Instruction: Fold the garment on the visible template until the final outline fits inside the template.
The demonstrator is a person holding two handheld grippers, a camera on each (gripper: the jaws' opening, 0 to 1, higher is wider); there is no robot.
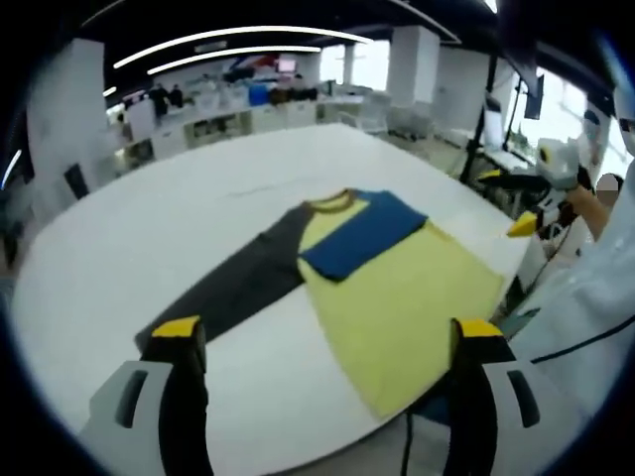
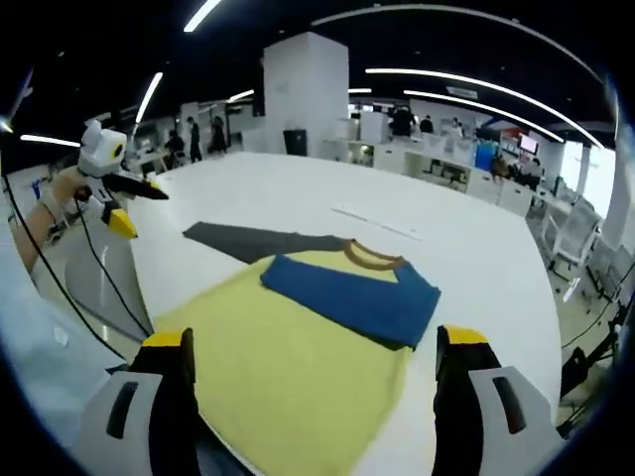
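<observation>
the t-shirt [image 1: 397, 288] is soft matt cloth in yellow, blue and dark grey; the white table [image 1: 119, 268] looks smooth and faintly glossy; the gripper [image 2: 313, 372] jaws look like hard plastic

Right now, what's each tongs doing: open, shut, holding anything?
Left tongs: open, holding nothing, above the shirt.
Right tongs: open, holding nothing, over the shirt.

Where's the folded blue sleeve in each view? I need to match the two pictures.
Left gripper view: the blue sleeve lies just above centre, folded across the yellow body toward the collar.
Right gripper view: the blue sleeve crosses the centre, right of the dark grey sleeve.
Shared landmark: the brown collar.
</observation>
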